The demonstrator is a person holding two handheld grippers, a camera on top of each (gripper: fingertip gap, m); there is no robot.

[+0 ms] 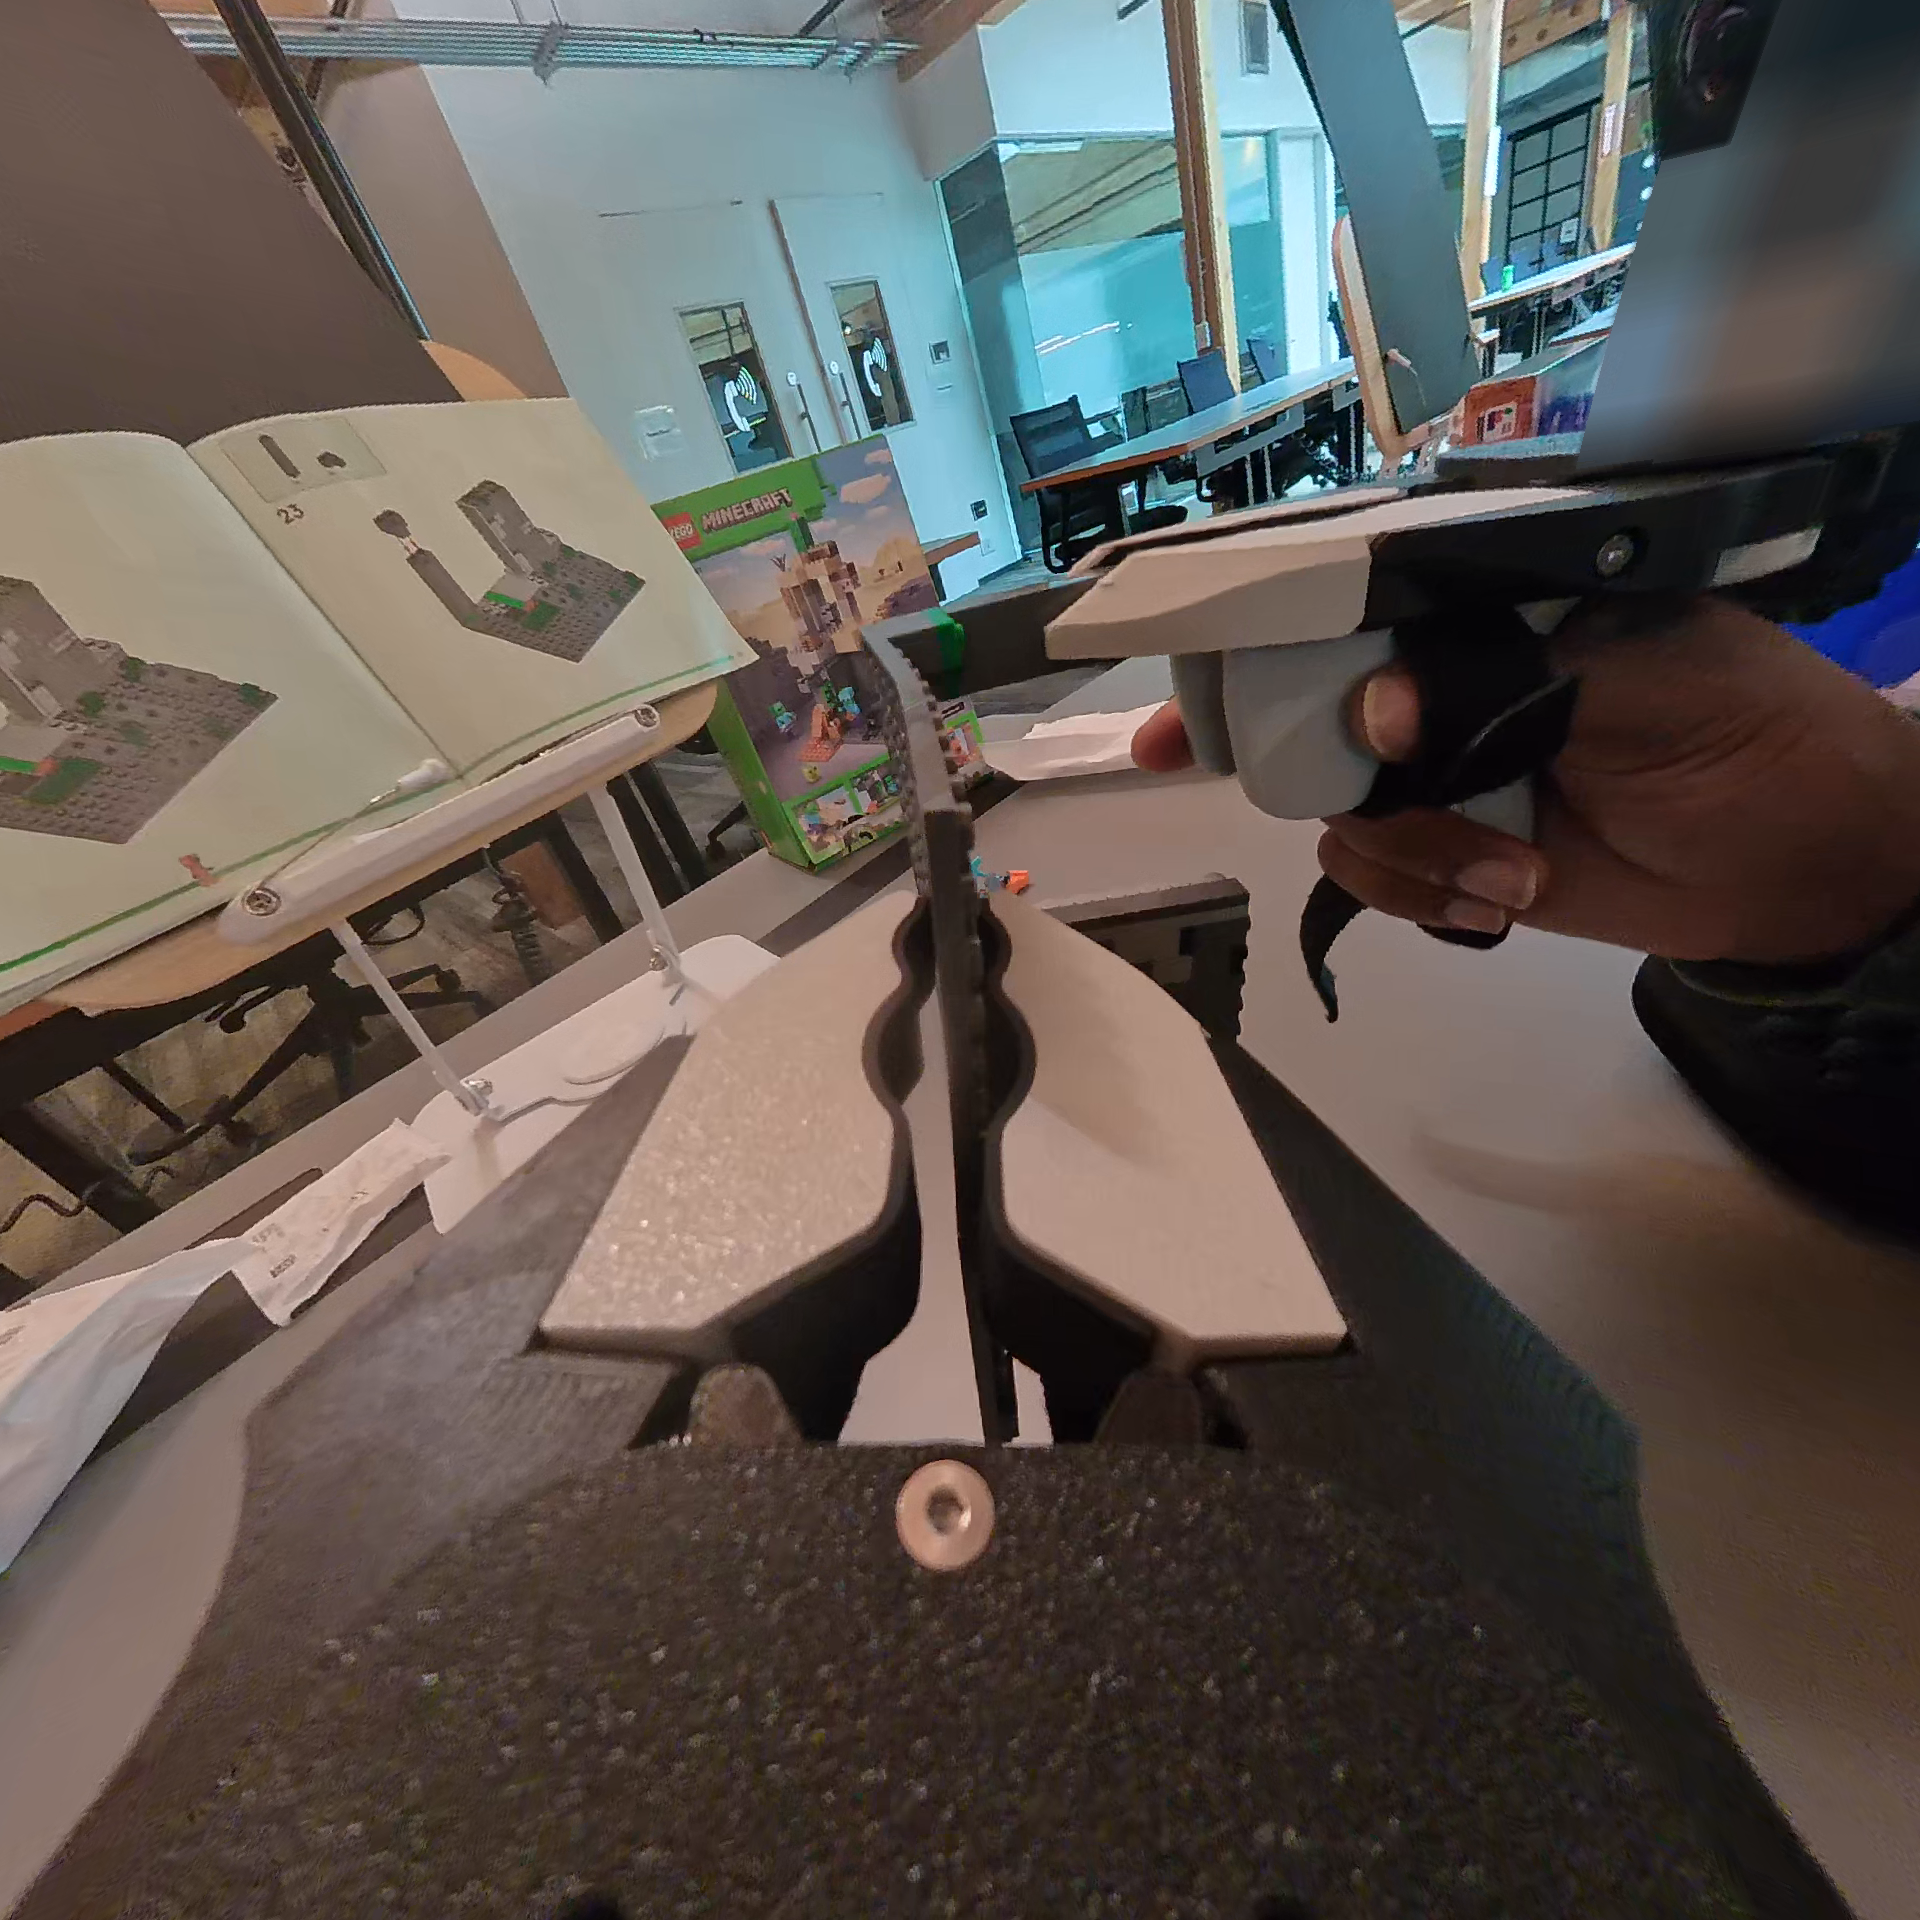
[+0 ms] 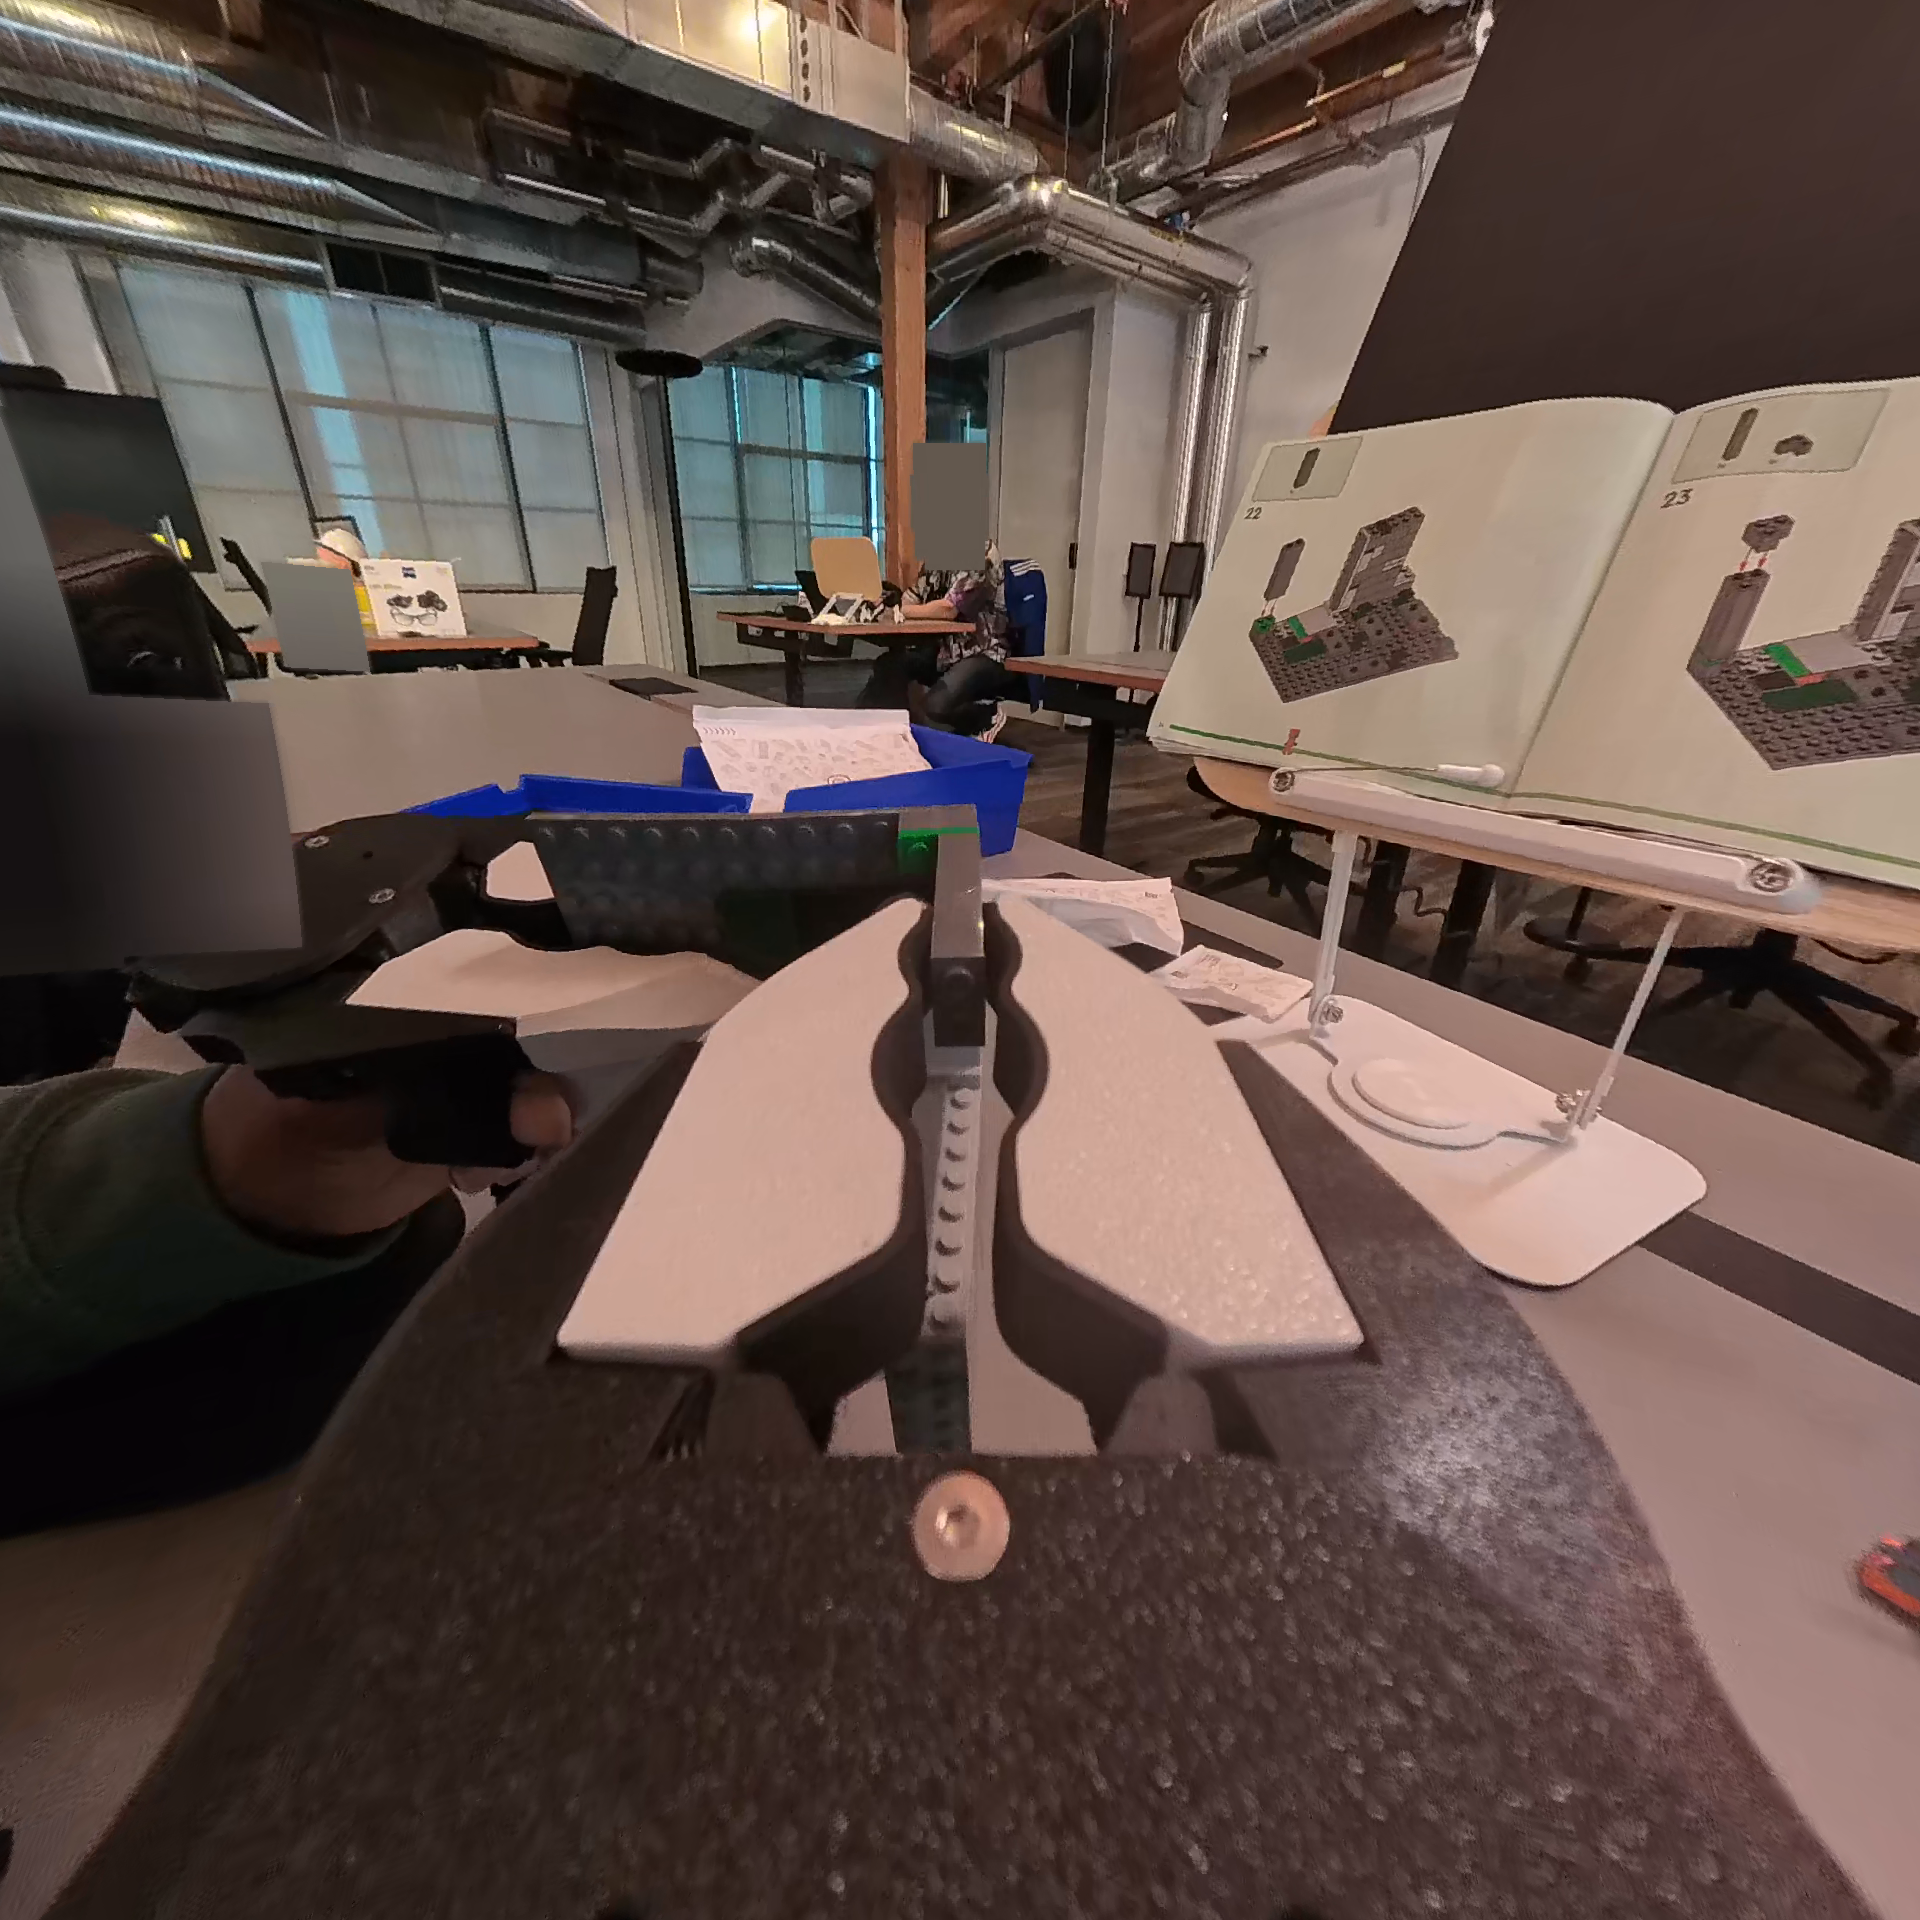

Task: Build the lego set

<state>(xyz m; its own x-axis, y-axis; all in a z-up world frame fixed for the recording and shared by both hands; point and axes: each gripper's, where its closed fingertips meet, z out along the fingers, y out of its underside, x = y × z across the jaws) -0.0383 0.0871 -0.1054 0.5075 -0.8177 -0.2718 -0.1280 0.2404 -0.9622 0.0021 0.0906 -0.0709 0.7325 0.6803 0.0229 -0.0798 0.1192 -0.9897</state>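
Grey baseplate [image 1: 951,914] clamped edge-on in left gripper [image 1: 954,935]; right gripper [image 2: 956,966] pinches dark brick [image 2: 954,1003]

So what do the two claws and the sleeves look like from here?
Both match: the left claw and right claw each have two broad pale-grey fingers with wavy black inner pads, on a rough black speckled body with a silver screw at its centre. Seen side-on, each has a black frame over a black handle, with a grey trigger block on the right one. No cables show. The sleeves are dark green.
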